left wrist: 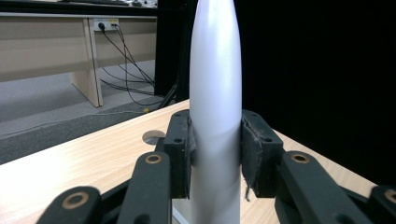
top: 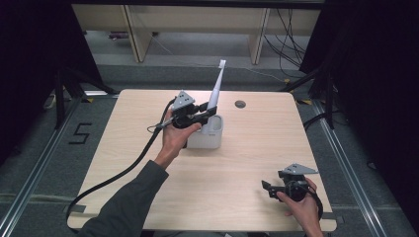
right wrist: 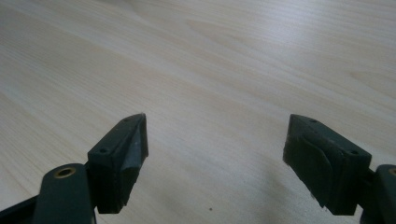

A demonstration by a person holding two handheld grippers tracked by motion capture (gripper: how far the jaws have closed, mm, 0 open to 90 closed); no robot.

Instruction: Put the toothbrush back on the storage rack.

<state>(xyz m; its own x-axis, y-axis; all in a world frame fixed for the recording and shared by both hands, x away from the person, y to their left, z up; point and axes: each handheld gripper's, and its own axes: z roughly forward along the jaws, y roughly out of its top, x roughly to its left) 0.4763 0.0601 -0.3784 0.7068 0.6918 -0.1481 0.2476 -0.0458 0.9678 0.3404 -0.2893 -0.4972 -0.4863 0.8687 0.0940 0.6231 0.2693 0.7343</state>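
A white electric toothbrush (top: 217,86) stands tilted in a white holder (top: 209,133) near the middle of the table, its brush head pointing up and away. My left gripper (top: 206,114) is shut on the toothbrush's handle (left wrist: 215,116) just above the holder; both pads (left wrist: 254,149) press its sides. My right gripper (top: 267,188) rests low near the table's front right, held in a hand, jaws wide open over bare wood (right wrist: 215,93) with nothing between them.
A round cable hole (top: 240,104) lies in the table top behind the holder. The left gripper's black cable (top: 123,170) trails across the table's left half to the front edge. Desk legs and loose cables (top: 289,39) stand on the floor beyond.
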